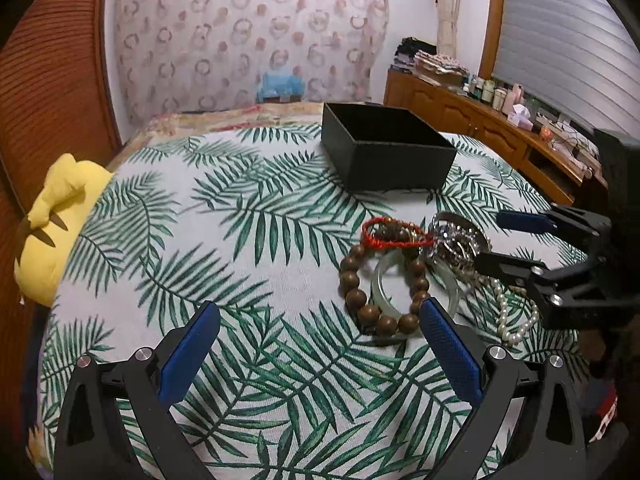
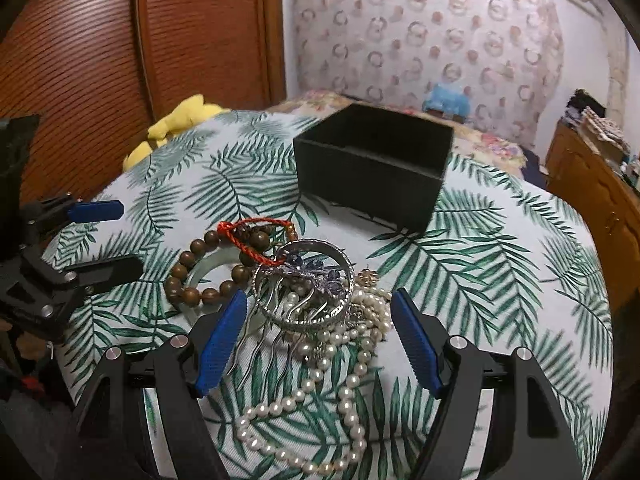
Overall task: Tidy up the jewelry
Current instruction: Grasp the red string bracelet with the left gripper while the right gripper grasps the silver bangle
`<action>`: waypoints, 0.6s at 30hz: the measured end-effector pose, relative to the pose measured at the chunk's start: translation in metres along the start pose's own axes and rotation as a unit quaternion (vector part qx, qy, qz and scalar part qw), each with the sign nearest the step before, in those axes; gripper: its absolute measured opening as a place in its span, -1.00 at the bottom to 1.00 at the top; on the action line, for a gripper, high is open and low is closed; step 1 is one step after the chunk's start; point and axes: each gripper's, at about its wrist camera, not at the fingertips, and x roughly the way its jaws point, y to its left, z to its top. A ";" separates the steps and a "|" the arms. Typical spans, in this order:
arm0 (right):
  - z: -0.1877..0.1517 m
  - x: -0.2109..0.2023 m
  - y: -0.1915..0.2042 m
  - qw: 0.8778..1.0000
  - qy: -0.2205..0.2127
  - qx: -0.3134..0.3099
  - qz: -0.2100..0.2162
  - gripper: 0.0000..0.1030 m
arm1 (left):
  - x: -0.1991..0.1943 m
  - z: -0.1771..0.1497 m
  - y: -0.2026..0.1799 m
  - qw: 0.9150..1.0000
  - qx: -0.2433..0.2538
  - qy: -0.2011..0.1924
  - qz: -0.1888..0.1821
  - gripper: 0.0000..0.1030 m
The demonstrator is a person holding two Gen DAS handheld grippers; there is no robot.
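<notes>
A jewelry pile lies on the leaf-print cloth (image 1: 240,208): a brown wooden bead bracelet (image 1: 356,300) (image 2: 188,276), a pale jade bangle (image 1: 384,300), a red cord (image 1: 396,234) (image 2: 256,240), a silver bangle with a blue-stone hair comb (image 2: 308,280) (image 1: 456,240), and a pearl necklace (image 2: 316,396) (image 1: 516,320). An open black box (image 1: 384,144) (image 2: 376,160) stands behind the pile. My left gripper (image 1: 320,312) is open, its right finger beside the wooden bracelet. My right gripper (image 2: 318,300) is open around the silver bangle and pearls; it also shows in the left wrist view (image 1: 490,236).
A yellow plush toy (image 1: 52,220) (image 2: 176,124) lies at the cloth's left edge. A wooden dresser (image 1: 480,120) with bottles stands at the right. A ribbed wooden panel (image 2: 80,60) rises on the left. A patterned curtain (image 1: 248,32) hangs behind.
</notes>
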 end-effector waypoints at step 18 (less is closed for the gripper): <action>0.008 0.004 -0.005 1.000 -0.004 -0.014 0.017 0.19 | 0.028 0.023 -0.019 0.998 0.066 0.013 -0.015 0.20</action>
